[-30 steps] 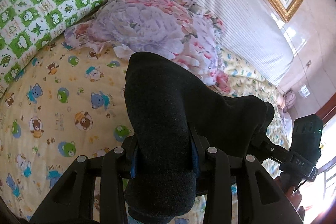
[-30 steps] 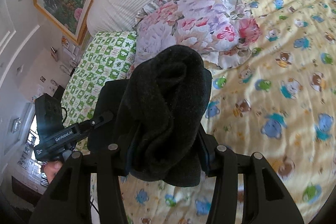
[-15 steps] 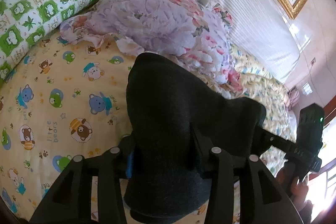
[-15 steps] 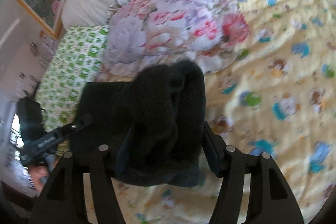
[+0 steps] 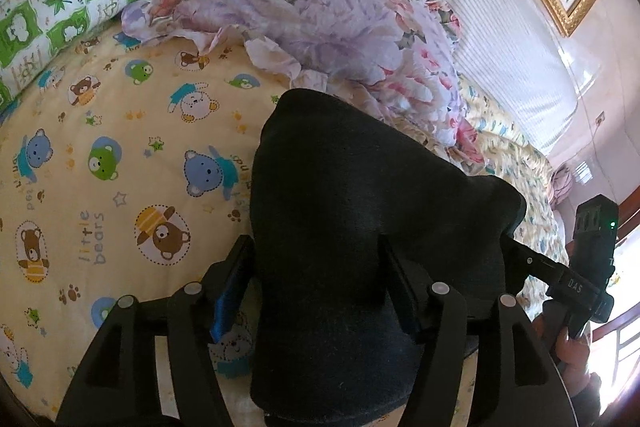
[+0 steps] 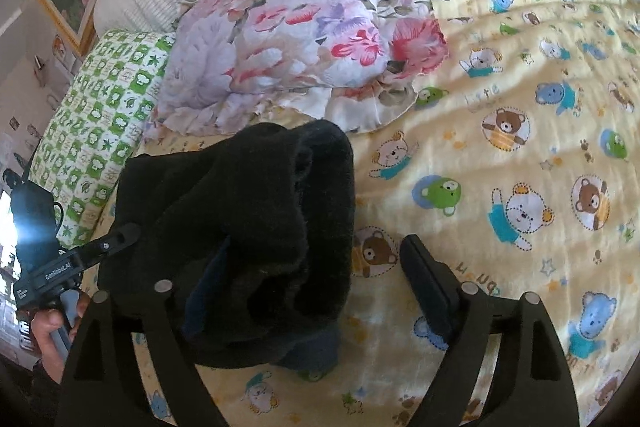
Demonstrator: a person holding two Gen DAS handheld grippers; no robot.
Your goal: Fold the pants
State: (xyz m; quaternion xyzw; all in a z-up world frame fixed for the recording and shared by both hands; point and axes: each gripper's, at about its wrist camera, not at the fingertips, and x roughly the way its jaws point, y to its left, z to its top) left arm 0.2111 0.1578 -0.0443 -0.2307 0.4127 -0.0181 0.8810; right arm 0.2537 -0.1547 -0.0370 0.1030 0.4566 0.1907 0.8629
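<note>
Holding one black pants [image 5: 340, 247] bundle — left claw [image 5: 316, 291] gripping, right claw [image 6: 320, 279] spread.

Bright daylight glares at my frames' lower outer edges; fisheye bends and darkens corners, my black pants [image 5: 360, 247] lose detail.

Black plastic fingers [image 6: 424, 279] with silver screws, blue pads, white-lettered housing, bare-skinned hand [image 6: 50, 327]

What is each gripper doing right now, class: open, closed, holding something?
Left gripper: closed on the black pants.
Right gripper: open, with its right finger clear of the pants, which drape against the left one.
</note>
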